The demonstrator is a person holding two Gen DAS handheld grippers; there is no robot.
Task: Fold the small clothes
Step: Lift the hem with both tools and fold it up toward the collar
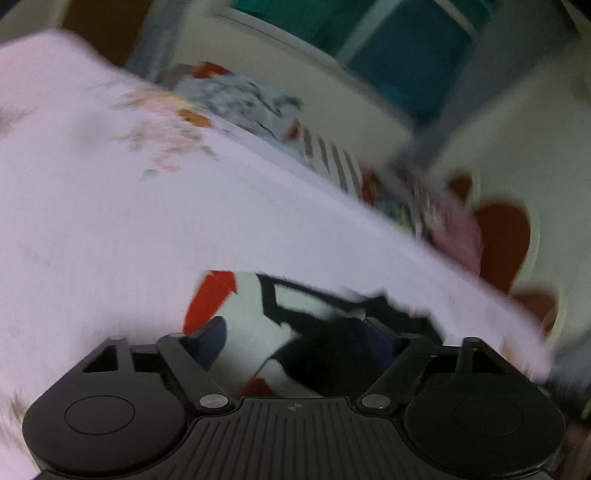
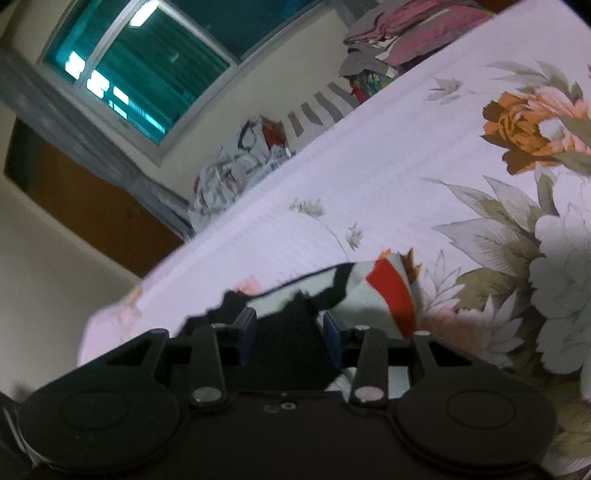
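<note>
A small garment in white, red and black (image 1: 258, 306) lies on the floral bedsheet (image 1: 110, 221). In the left wrist view my left gripper (image 1: 295, 343) has its fingers set wide apart around the garment's black part; the view is blurred by motion. In the right wrist view the same garment (image 2: 373, 291) sits bunched between the blue pads (image 2: 246, 328) of my right gripper (image 2: 290, 332), which stand part way apart with black cloth between them. I cannot tell whether they pinch it.
Piles of unfolded clothes (image 2: 236, 162) lie along the bed's far edge by the wall, with a pink and grey heap (image 2: 402, 33) further right. A window (image 2: 147, 62) is above. The sheet (image 2: 369, 177) carries large flower prints.
</note>
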